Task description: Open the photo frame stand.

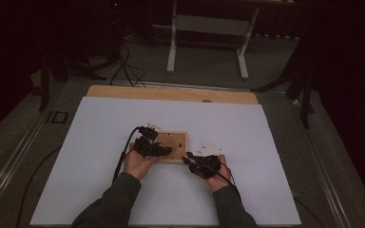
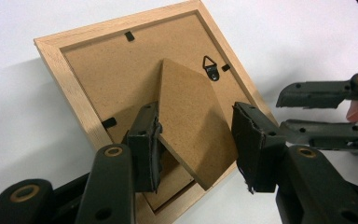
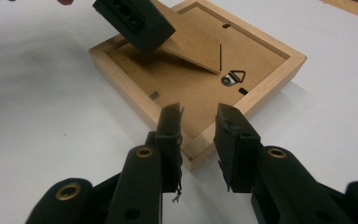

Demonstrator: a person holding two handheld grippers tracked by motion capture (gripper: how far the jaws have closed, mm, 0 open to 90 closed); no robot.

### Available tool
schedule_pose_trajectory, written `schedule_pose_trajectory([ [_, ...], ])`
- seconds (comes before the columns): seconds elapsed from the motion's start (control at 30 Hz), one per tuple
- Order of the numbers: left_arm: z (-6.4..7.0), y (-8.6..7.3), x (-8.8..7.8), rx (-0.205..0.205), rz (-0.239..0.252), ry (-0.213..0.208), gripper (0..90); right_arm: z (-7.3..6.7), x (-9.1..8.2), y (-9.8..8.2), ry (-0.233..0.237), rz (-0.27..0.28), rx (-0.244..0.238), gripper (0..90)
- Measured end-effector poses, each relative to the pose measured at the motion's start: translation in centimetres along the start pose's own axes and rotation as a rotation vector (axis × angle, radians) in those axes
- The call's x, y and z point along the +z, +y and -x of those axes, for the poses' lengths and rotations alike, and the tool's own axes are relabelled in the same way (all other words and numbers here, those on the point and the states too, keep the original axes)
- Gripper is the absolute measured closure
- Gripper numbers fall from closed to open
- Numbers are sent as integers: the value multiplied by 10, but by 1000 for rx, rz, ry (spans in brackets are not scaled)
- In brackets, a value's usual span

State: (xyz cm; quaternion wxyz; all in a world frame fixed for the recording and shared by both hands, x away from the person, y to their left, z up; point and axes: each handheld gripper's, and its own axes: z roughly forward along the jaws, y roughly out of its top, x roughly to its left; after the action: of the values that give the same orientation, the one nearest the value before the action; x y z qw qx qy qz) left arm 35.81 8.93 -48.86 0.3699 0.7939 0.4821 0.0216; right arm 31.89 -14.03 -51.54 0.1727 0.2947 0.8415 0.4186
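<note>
- Left tongs [image 2: 196, 144]: jaws stand part open, one on each side of the fold-out stand [image 2: 191, 121] on the back of the picture frame [image 2: 74, 88]. The stand is lifted off the backing board and tilted. In the left gripper view the pads sit close to the stand's edges; whether they press on it cannot be told.
- Right tongs [image 3: 199, 140]: released, jaws parted with a clear gap and nothing between the pads. They hover just over the near corner of the picture frame [image 3: 261, 74], not touching it.
- In the right gripper view one jaw of the left tongs [image 3: 135, 21] shows against the raised stand [image 3: 191, 46].
- In the left gripper view the right tongs [image 2: 326, 109] show just beside the frame's right edge.
- Picture frame [image 1: 173, 142]: light wood, lying face down on the white sheet covering the table [image 1: 100, 142], near its middle, between the two hands.
- Frame back: brown board, a metal hanging loop [image 2: 210, 66] near one corner, small black retaining tabs [image 2: 129, 36] at the edges.
- High view: left tongs [image 1: 154, 147] over the frame's left part, right tongs [image 1: 197, 164] at its lower right corner; both forearms enter from the bottom.
</note>
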Motion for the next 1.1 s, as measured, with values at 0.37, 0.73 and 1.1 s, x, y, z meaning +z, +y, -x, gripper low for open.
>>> schedule_pose_trajectory([
  [0.37, 8, -4, -4, 63, 34, 28, 546, 6, -5, 1, -15, 14, 22, 668],
  [0.73, 18, -12, -7, 135, 69, 73, 546, 12, -8, 2, -34, 24, 60, 625],
  [1.1, 29, -23, -10, 202, 116, 120, 546, 19, -14, 5, -28, 46, 108, 578],
])
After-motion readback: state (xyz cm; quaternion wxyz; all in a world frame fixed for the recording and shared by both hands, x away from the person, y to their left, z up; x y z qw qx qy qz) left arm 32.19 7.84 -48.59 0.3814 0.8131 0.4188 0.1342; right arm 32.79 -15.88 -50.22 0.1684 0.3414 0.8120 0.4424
